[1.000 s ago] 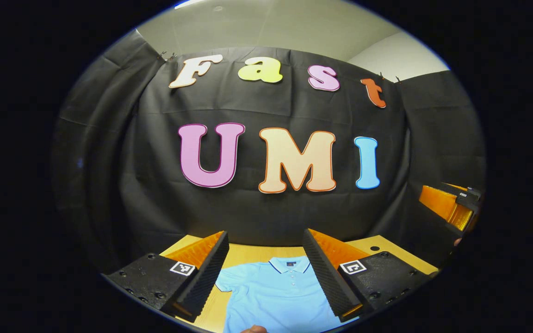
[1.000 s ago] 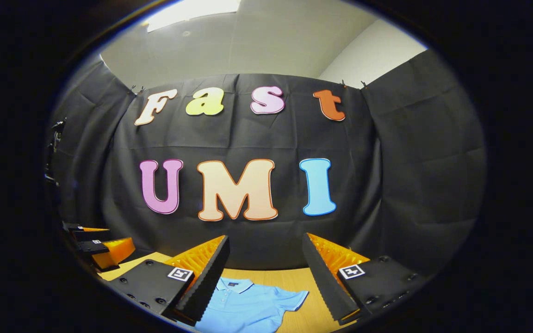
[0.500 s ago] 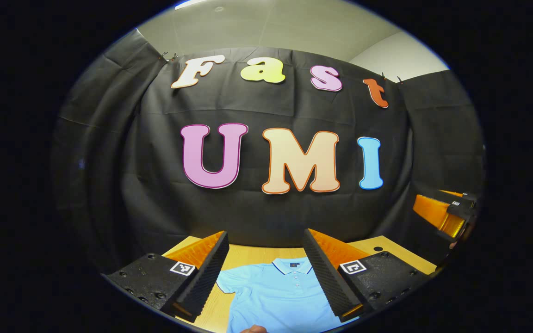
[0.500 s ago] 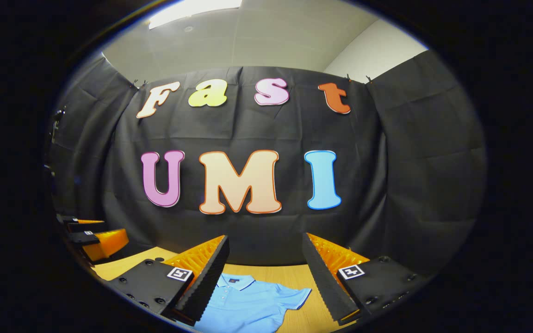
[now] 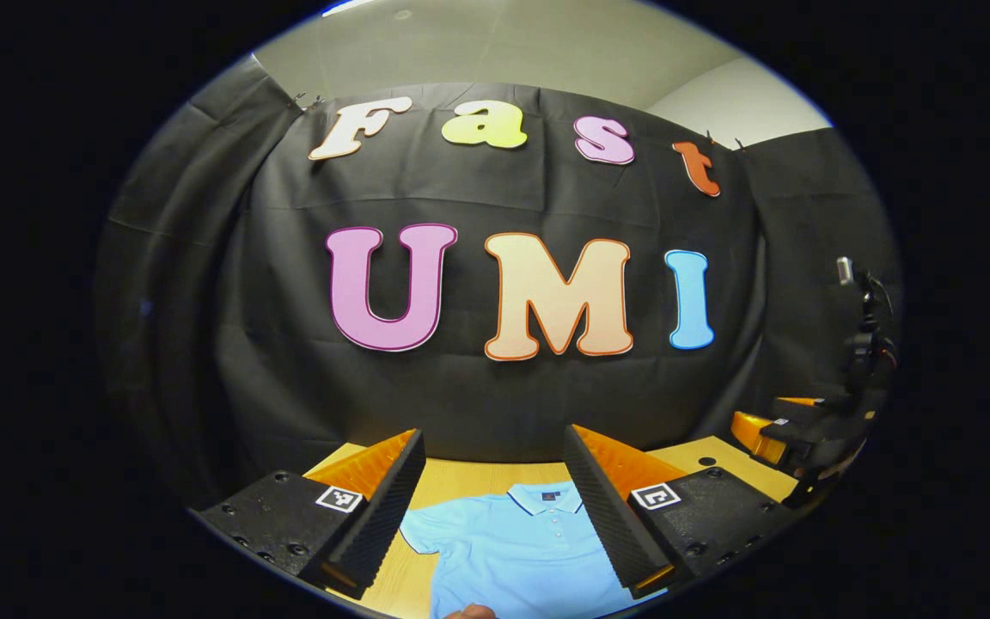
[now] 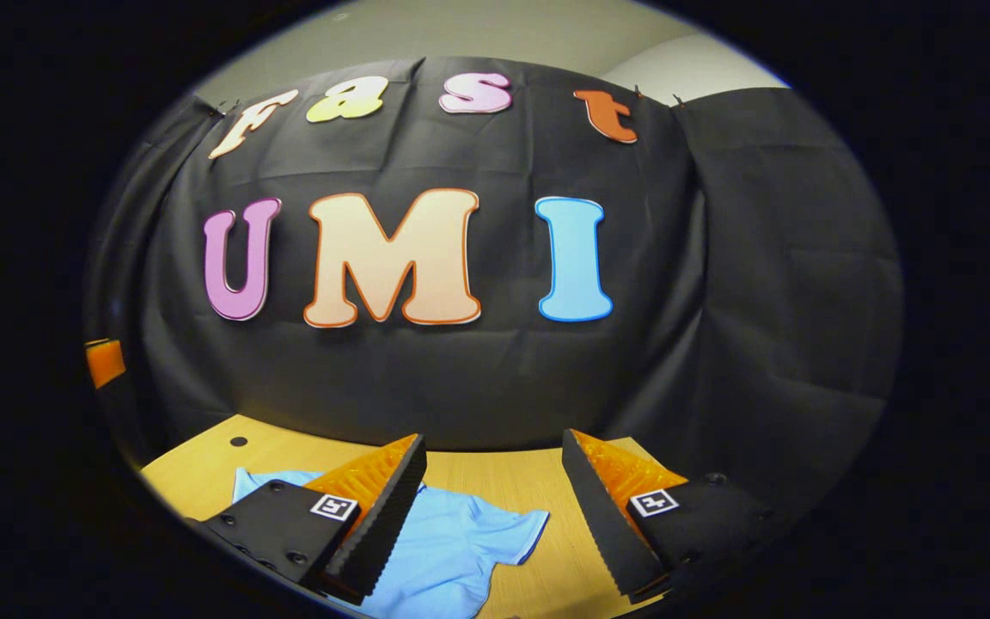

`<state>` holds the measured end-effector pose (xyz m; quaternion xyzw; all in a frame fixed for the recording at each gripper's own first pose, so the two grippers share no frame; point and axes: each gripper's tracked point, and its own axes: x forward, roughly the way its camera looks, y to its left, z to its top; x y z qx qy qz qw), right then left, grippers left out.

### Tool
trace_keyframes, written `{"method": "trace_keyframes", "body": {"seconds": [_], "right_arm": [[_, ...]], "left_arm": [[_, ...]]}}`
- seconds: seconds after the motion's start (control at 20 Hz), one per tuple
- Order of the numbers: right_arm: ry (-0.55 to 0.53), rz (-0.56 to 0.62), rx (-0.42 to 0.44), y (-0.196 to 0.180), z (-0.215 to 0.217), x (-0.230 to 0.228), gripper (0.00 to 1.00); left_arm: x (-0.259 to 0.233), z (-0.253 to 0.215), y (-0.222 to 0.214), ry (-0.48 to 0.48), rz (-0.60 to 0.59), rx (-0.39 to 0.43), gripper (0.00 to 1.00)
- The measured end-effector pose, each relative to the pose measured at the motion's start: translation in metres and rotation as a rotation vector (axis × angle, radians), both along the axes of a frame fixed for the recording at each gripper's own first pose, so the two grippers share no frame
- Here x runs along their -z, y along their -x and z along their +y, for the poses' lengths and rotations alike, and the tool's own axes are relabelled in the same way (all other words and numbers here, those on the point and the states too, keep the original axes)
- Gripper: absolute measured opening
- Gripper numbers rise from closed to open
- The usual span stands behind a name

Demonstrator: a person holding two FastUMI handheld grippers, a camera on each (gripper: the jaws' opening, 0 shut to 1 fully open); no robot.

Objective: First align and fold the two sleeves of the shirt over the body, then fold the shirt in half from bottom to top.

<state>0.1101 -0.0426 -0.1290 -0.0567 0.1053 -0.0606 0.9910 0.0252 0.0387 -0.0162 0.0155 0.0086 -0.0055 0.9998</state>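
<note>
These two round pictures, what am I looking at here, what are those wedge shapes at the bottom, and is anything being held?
Each picture comes from a camera riding on a handheld two-finger gripper; a person carries one in each hand. The wedges at the bottom are that gripper's own fingers. In the left gripper view, the left gripper stands open above a blue polo shirt lying flat on a wooden table. The right gripper also shows at that view's right edge. In the right gripper view, the right gripper is open too, over the shirt's sleeve. Neither holds anything; the sleeves are not yet folded.
</note>
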Motion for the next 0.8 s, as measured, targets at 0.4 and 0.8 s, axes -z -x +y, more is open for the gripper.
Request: {"method": "trace_keyframes", "body": {"seconds": [0.4, 0.8], "right_arm": [[0.004, 0.258, 0.065, -0.052, -0.034, 0.127, 0.99], [0.002, 0.460, 0.130, -0.071, -0.063, 0.236, 0.99]], "left_arm": [[0.005, 0.027, -0.014, -0.001, -0.001, -0.033, 0.96], [0.024, 0.048, -0.021, 0.002, 0.056, -0.063, 0.97]]}}
